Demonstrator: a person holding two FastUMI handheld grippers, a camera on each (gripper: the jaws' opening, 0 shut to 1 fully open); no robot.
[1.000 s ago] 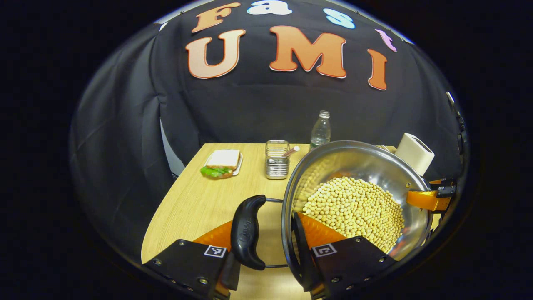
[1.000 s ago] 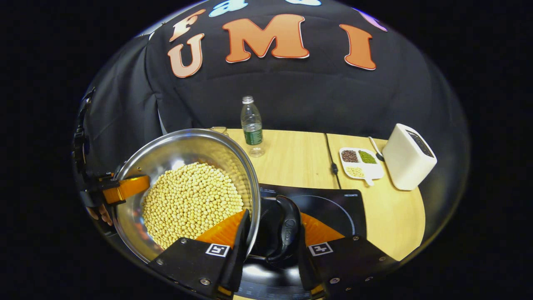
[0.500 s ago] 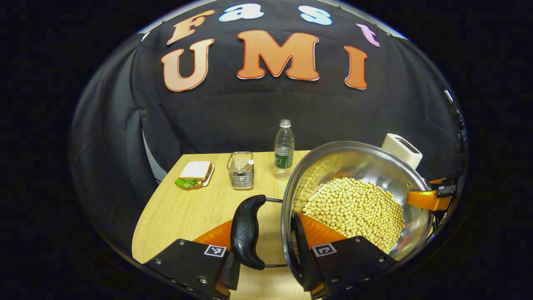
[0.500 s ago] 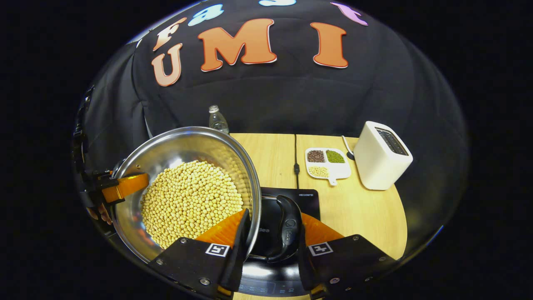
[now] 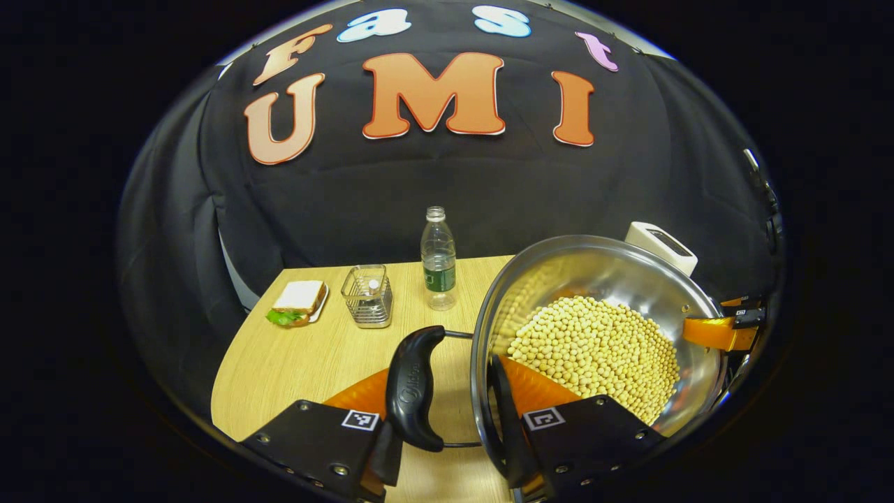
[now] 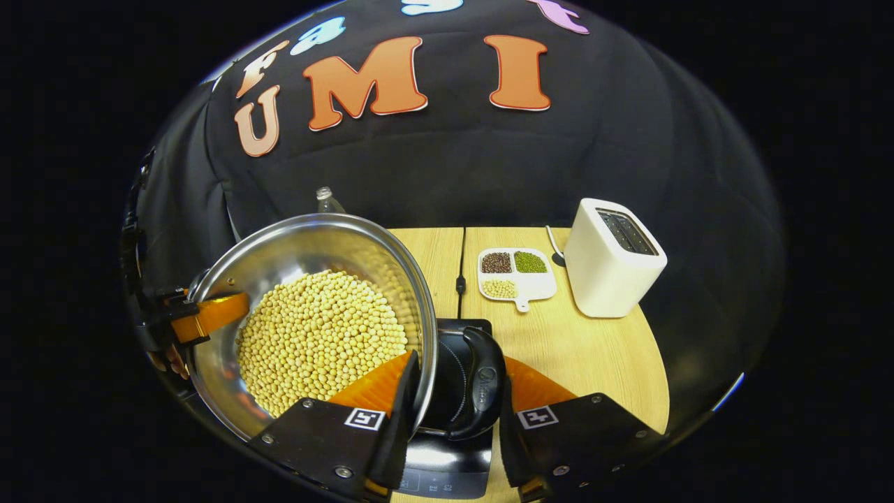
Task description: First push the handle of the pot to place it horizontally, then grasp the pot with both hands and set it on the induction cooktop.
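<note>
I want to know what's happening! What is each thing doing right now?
pot: held up, full of beans
left hand-held gripper: shut on pot
right hand-held gripper: shut on pot
water bottle: upright, capped
toaster: upright, slots empty
induction cooktop: nothing resting on it yet

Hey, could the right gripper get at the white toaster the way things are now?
Probably not now. The right gripper is shut on the pot, one finger inside the rim and one outside its handle, sharing the load with the left gripper. The toaster itself stands unobstructed on the table.
</note>
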